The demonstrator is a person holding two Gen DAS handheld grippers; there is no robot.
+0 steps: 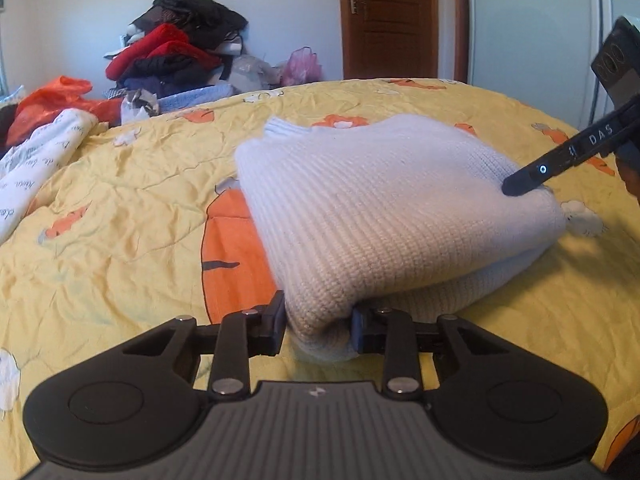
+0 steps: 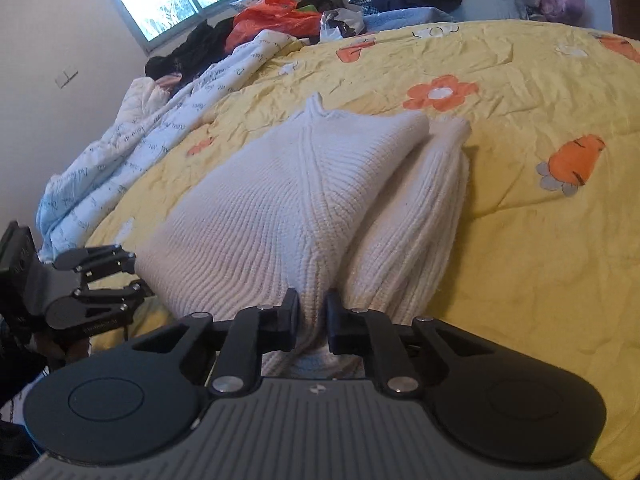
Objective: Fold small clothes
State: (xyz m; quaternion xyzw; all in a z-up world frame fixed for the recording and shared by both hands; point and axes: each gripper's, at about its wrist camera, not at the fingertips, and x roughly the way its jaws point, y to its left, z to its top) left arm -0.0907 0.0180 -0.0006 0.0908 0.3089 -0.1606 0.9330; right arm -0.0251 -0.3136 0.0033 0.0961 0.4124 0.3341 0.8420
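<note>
A white knit sweater lies folded on the yellow bedspread. My left gripper is shut on a near corner of the sweater, the knit pinched between its pads. My right gripper is shut on another edge of the sweater, with a folded sleeve lying to its right. In the left wrist view the right gripper's finger shows at the sweater's far right corner. In the right wrist view the left gripper shows at the sweater's left corner.
A pile of red, black and blue clothes and an orange bag sit past the bed's far edge. A white printed quilt lies along the bed's left side. A brown door stands behind.
</note>
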